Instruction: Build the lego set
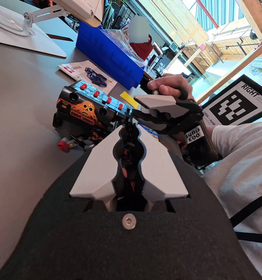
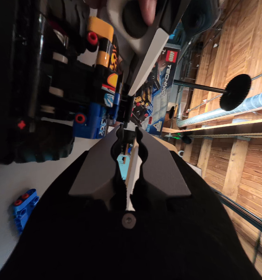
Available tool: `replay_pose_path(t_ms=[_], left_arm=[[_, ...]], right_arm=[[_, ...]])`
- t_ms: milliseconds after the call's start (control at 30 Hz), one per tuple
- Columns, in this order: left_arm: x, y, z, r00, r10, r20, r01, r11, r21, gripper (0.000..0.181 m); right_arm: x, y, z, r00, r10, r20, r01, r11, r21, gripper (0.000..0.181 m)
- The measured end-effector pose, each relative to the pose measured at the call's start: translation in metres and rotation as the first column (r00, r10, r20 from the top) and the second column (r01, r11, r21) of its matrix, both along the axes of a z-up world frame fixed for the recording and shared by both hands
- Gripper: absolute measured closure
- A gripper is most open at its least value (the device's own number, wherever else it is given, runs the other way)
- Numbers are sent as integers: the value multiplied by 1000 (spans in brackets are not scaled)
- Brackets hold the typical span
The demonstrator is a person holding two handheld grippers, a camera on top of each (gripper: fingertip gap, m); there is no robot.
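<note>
A brick-built vehicle model (image 1: 84, 109), black with orange flame and skull stickers and red pins, lies on the grey table (image 1: 21, 106). My left gripper (image 1: 129, 126) is shut on a black part at the model's near end. My right gripper (image 1: 134, 112), held by a hand, comes in from the right, its tips at the same black end. In the right wrist view the model (image 2: 106, 84) fills the upper left with a big black tyre (image 2: 28, 144). My right gripper (image 2: 128, 128) is closed on a thin black piece of it. A white finger (image 2: 147, 65) of the left gripper reaches in from above.
An instruction booklet (image 1: 89, 74), a blue bin (image 1: 109, 56), a yellow slip (image 1: 128, 98) and a white board (image 1: 36, 44) lie behind the model. A loose blue brick piece (image 2: 24, 207) lies on the table. The set's box (image 2: 162, 90) stands beyond. A person's sleeve (image 1: 241, 166) is at right. There is about 4 centimeters between the tips of the two grippers.
</note>
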State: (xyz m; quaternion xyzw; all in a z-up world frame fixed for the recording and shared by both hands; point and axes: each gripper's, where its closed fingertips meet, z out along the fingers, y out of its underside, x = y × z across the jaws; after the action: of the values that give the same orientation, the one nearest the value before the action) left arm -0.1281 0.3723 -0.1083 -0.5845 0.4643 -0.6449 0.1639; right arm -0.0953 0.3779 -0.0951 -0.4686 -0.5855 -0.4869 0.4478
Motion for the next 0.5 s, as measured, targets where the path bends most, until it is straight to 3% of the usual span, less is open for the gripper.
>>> replay_pose_path(t_ms=[300, 433, 500], left_arm=[[-2, -3, -1, 999, -41, -9, 41, 998, 50, 173], [-2, -1, -2, 1000, -27, -10, 27, 996, 82, 174], [-2, 1, -2, 1000, -12, -8, 13, 996, 90, 173]], right_arm=[[-2, 4, -10, 997, -41, 68, 55, 976, -211, 175], [-1, 7, -10, 995, -96, -14, 87, 946, -312, 176], [-2, 9, -9, 996, -84, -36, 70, 955, -289, 176]])
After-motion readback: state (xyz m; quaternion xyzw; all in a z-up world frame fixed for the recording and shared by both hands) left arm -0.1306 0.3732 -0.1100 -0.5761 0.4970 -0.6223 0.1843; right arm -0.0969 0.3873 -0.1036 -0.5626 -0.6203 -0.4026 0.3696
